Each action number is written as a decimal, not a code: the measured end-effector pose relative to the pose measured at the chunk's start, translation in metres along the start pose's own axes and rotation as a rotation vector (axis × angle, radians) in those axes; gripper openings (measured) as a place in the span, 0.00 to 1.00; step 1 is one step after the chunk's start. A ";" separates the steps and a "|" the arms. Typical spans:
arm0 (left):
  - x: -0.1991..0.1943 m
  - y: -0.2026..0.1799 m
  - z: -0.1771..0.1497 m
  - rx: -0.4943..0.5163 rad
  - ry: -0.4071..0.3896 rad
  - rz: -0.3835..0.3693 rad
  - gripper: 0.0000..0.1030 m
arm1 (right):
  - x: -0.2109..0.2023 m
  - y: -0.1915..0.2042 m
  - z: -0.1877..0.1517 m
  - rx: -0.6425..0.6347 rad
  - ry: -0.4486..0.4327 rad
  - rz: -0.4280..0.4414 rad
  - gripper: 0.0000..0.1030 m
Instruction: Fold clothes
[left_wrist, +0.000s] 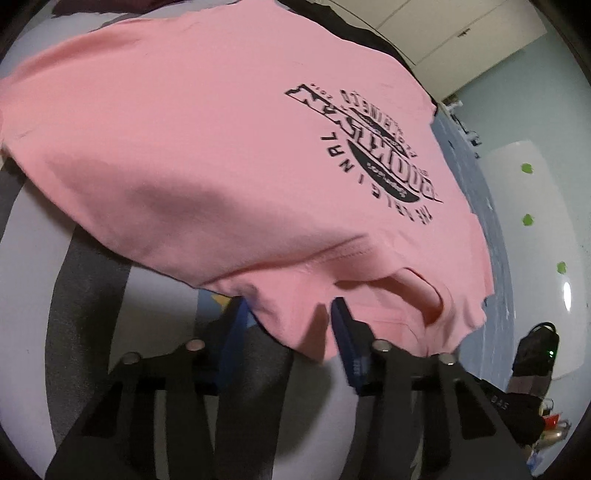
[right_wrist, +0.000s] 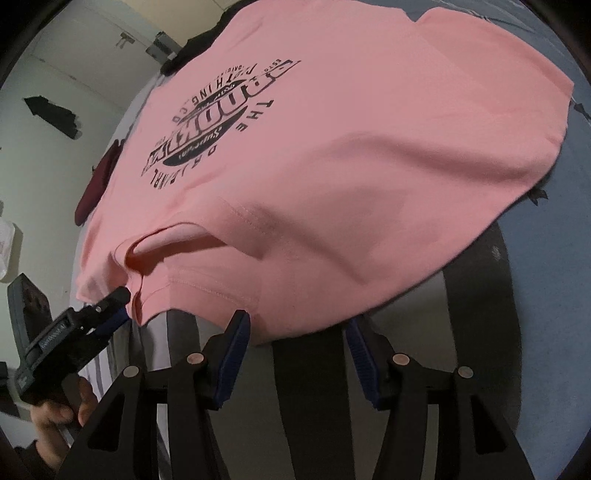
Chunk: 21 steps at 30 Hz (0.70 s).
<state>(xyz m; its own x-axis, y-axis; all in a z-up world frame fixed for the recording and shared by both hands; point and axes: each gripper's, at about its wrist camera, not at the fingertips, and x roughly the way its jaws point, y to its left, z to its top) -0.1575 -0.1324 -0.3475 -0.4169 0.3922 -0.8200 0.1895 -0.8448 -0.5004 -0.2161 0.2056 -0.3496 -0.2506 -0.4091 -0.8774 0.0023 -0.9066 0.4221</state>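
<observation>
A pink T-shirt (left_wrist: 203, 147) (right_wrist: 369, 147) with a black round print lies spread on the bed, collar (left_wrist: 424, 295) (right_wrist: 147, 254) at the near edge. My left gripper (left_wrist: 291, 306) stands at that edge left of the collar. The hem hangs between its blue pads (left_wrist: 347, 332), which stay apart from it. From the right wrist it shows as the left gripper (right_wrist: 120, 308), tips at the fabric beside the collar, held by a hand (right_wrist: 55, 410). My right gripper (right_wrist: 297, 317) is open at the shoulder edge right of the collar, with the cloth's rim just between its fingertips.
The bed cover (left_wrist: 85, 295) (right_wrist: 476, 295) has wide grey and white stripes. A black garment (left_wrist: 351, 26) and a maroon one (right_wrist: 99, 177) lie past the shirt. A white panel with green dots (left_wrist: 535, 221) and a black bag (left_wrist: 535, 350) stand right of the bed.
</observation>
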 end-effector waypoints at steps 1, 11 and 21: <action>0.001 0.001 0.002 -0.008 -0.005 0.006 0.11 | 0.000 0.000 0.002 0.009 -0.010 0.004 0.49; -0.028 -0.006 -0.015 0.092 -0.011 0.062 0.06 | -0.012 -0.001 0.006 -0.037 -0.019 -0.027 0.05; -0.059 -0.009 -0.069 0.114 0.054 0.120 0.05 | -0.047 -0.007 -0.040 -0.118 0.052 -0.034 0.04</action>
<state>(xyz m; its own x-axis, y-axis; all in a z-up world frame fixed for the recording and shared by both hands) -0.0729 -0.1225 -0.3133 -0.3480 0.3026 -0.8873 0.1315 -0.9214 -0.3658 -0.1659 0.2266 -0.3202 -0.2017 -0.3798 -0.9028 0.1093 -0.9247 0.3645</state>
